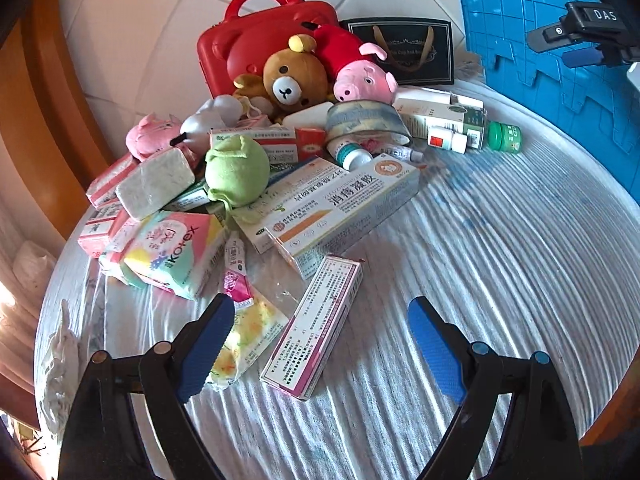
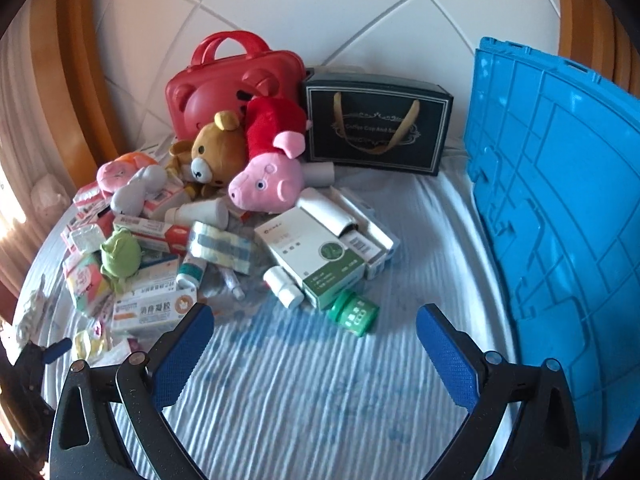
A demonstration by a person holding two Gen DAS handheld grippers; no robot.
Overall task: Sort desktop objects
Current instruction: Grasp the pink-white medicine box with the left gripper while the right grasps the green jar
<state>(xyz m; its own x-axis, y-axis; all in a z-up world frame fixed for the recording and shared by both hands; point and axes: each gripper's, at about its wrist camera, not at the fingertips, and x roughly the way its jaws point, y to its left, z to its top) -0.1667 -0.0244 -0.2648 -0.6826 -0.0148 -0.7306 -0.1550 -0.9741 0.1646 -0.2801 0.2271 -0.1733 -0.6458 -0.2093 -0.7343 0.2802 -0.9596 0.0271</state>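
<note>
— Clutter everywhere on this round table [image 2: 304, 392], yes? What do you see on the striped cloth?

— A pile on the left half. At the back stands a red bear-shaped case [image 2: 224, 88], and beside it a dark gift bag [image 2: 376, 128] with gold handles. A brown bear plush [image 2: 216, 152] and a pink pig plush [image 2: 268, 178] in red clothes lean against the case.

— And in front of them?

— Many medicine boxes. A long white and orange box [image 1: 340, 204] lies near the middle, and a green frog plush [image 1: 236, 170] sits on the boxes just beside it. A roll of tape [image 1: 366, 120] is behind, touching small bottles. A green jar [image 2: 353, 314] lies on its side at the pile's right edge, next to a white and green box [image 2: 316, 258].

— Where are the grippers?

— The left gripper [image 1: 320, 344] hangs over the near edge of the pile, its jaws wide apart and holding nothing. Between its blue pads [image 1: 204, 344] lies a pink-edged box [image 1: 316, 328], not touched. A Kotex pack [image 1: 172, 252] is a little to the left.

— The right one?

— The right gripper [image 2: 314, 354] is also spread wide and empty, above bare cloth, near the green jar. A blue crate [image 2: 560, 216] stands upright at the right side.
</note>
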